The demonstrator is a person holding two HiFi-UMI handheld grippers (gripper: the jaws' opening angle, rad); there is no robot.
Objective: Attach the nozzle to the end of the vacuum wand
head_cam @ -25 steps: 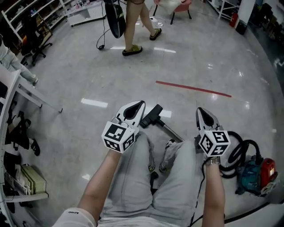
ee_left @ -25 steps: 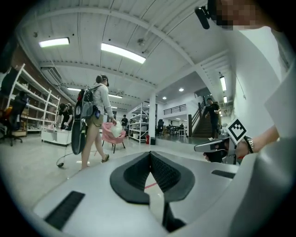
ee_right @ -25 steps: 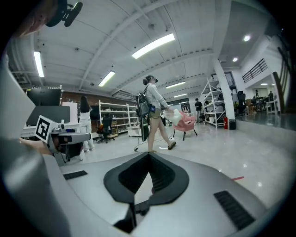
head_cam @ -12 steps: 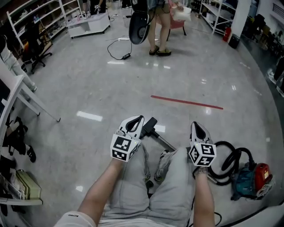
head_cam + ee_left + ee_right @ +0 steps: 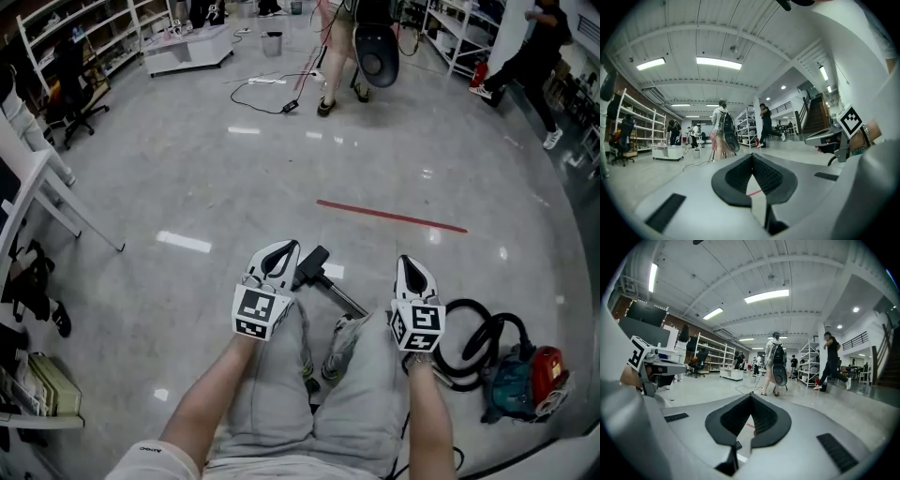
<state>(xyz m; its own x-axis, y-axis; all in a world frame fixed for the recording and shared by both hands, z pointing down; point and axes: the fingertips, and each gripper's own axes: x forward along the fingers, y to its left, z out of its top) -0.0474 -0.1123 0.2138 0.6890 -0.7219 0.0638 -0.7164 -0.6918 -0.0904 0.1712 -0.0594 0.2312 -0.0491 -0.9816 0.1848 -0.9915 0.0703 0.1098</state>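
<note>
Nothing is gripped right now; the left gripper (image 5: 279, 253) is squeezed tight with nothing inside it, and the right gripper (image 5: 411, 266) is squeezed tight and bare in the same way; in the two gripper views the jaws are seen to meet at the tips, with only the floor (image 5: 187, 169) showing past them. The nozzle (image 5: 313, 263) is found down on the floor, between the two grippers and lower than them; it is black, and it sits at the far end of the wand (image 5: 349, 298), a thin shiny pipe; whether the two are already pushed together cannot be told. The wand is probably hard, smooth and slippery, so it should be held firmly near its end; the nozzle is probably light, hard plastic, and is best taken by its narrow neck, not by its wide flat part. The hose (image 5: 466, 339) and the vacuum body (image 5: 520, 386) lie off to the right; the wand may be tugged by them when it is lifted.
</note>
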